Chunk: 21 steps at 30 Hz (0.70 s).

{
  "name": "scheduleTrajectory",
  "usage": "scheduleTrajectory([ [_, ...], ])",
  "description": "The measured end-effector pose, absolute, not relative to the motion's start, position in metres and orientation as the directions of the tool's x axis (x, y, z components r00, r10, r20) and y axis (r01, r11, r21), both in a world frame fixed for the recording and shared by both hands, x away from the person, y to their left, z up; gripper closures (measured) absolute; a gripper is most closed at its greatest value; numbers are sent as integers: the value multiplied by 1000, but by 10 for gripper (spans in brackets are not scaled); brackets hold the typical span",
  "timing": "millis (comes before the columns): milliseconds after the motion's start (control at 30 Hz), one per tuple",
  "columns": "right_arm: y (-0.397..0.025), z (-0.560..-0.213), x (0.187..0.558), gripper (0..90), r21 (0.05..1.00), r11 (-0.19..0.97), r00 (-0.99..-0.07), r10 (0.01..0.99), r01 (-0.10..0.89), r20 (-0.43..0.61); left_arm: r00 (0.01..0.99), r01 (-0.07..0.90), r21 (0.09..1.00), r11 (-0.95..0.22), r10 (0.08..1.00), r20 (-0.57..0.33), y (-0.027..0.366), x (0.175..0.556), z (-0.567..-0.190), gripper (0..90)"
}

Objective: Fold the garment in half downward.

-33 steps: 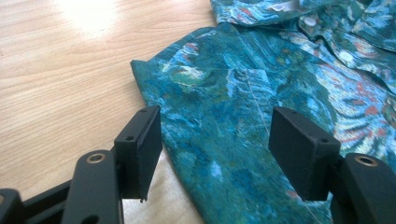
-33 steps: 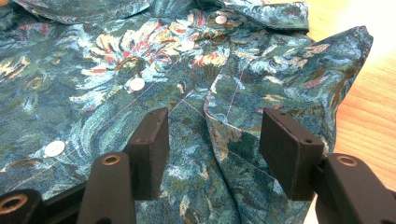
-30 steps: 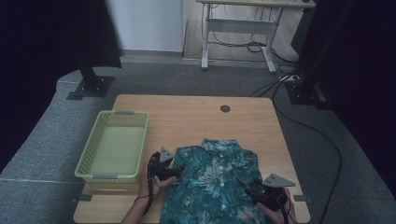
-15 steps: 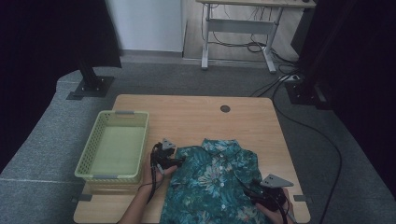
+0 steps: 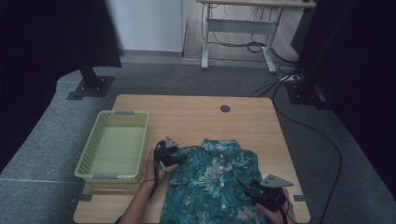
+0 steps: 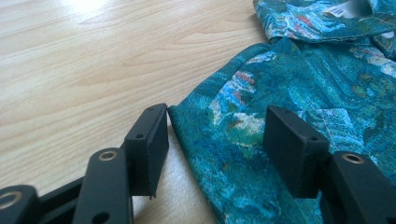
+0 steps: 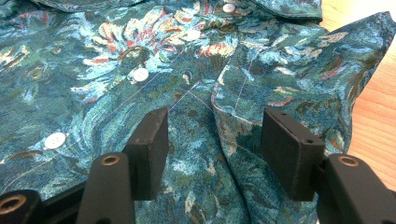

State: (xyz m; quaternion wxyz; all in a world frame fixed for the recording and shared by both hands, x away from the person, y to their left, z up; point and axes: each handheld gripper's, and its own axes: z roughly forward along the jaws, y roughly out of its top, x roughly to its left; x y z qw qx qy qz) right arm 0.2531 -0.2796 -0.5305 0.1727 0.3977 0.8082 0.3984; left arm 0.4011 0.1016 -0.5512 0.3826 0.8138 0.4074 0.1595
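Teal floral button-up shirt (image 5: 211, 185) lies flat on the near part of the wooden table (image 5: 196, 116), with the right gripper (image 5: 261, 193) resting on its near right edge, jaws spread wide and holding nothing, fabric and a sleeve seam between them. The left gripper (image 5: 173, 157) sits at the shirt's left shoulder, jaws also wide apart, straddling the cloth's edge without clamping it. Just left of it stands a yellow-green plastic basket (image 5: 93, 161), empty; a dark round grommet (image 5: 225, 108) lies beyond.

Shirt (image 5: 210, 186): printed woven cloth, matt. Table (image 5: 196, 116): smooth pale wood grain. Basket (image 5: 114, 149), 9 o'clock: perforated plastic. Jaws: matt black plastic.
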Motion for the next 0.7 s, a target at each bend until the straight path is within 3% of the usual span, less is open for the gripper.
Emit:
scheduleTrajectory([
  [233,-278,-531,253,417,779,371,-628,777,506,37,624,524,752,-399,781,-20,95,401,-551,473],
  [633,-279,-530,252,417,783,366,-627,778,502,38,648,477,760,-442,761,36,84,392,-551,816],
  [700,-279,-529,252,416,786,366,-627,779,499,36,652,471,760,-448,757,43,83,392,-551,841],
])
